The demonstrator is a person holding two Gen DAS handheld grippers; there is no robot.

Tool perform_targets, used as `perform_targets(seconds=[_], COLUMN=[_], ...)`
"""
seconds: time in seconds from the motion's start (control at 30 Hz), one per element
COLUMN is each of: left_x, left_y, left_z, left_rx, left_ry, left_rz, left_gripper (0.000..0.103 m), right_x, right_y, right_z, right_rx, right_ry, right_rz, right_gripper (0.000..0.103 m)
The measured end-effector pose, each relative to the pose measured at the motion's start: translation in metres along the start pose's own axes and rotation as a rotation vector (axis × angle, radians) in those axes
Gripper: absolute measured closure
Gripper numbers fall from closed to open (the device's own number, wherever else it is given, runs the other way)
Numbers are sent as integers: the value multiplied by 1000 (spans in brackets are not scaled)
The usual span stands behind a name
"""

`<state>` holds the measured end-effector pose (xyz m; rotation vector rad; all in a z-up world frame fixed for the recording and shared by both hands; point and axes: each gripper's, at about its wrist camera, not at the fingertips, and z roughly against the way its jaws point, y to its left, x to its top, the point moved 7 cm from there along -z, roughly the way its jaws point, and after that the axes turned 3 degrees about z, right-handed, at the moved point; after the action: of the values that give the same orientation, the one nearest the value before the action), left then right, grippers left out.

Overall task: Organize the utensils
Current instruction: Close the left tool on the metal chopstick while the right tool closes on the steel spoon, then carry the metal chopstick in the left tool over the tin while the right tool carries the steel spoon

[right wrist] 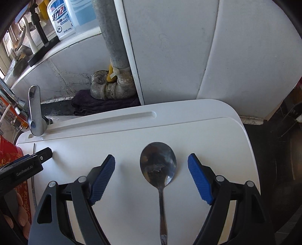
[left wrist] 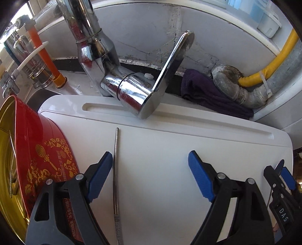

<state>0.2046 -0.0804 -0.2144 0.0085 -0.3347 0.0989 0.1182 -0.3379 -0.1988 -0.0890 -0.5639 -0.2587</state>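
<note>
A thin steel chopstick lies lengthwise on the white board, just inside the left finger of my left gripper, which stands open above it. A steel spoon lies bowl-up on the same white board, between the wide-apart fingers of my open right gripper. The pads touch neither utensil. A red tin with gold ornaments stands at the board's left edge, its gold inside showing. The right gripper shows at the left wrist view's right edge, and the left gripper at the right wrist view's left edge.
A chrome tap with a long lever overhangs the board's far edge. Behind it lie a dark purple cloth, a grey pipe elbow and a yellow hose. A detergent bottle stands on the ledge. Steel canisters stand far left.
</note>
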Motion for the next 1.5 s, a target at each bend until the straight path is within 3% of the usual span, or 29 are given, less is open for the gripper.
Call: perform_targets(seconds=[0.13, 0.23, 0.27, 0.3, 0.33, 0.37, 0.4, 0.47, 0.67, 0.97, 1.27, 1.5], left_x=[1, -2, -2, -2, -2, -2, -1, 0, -9, -36, -46, -56], left_y=[4, 4, 4, 4, 4, 6, 7, 4, 4, 19, 24, 39], left_z=[-2, -2, -2, -1, -1, 1, 6, 8, 13, 70, 121, 143], left_rx=[-3, 3, 4, 5, 6, 9, 8, -16, -109, -247, -297, -339], left_ry=[-19, -45, -47, -49, -51, -64, -79, -73, -15, -50, -159, -192], left_rz=[12, 35, 41, 43, 47, 55, 56, 37, 66, 7, -14, -12], left_gripper=[22, 22, 22, 23, 24, 38, 64, 95, 100, 100, 100, 100], right_x=[-2, -2, -2, -2, -3, -3, -5, -7, -14, -37, -44, -50], right_y=[6, 12, 13, 13, 12, 13, 13, 13, 17, 14, 15, 36], right_z=[0, 3, 4, 5, 5, 5, 6, 9, 45, 101, 158, 200], right_rx=[-42, -19, -13, -7, -6, -6, -7, -1, -16, 46, 118, 130], right_ry=[-21, -30, -30, -20, -12, -8, -7, -8, -82, -157, -253, -323], right_rz=[64, 98, 102, 102, 101, 105, 105, 93, 102, 76, 51, 92], right_gripper=[26, 43, 58, 65, 65, 65, 66, 66, 66, 66, 66, 66])
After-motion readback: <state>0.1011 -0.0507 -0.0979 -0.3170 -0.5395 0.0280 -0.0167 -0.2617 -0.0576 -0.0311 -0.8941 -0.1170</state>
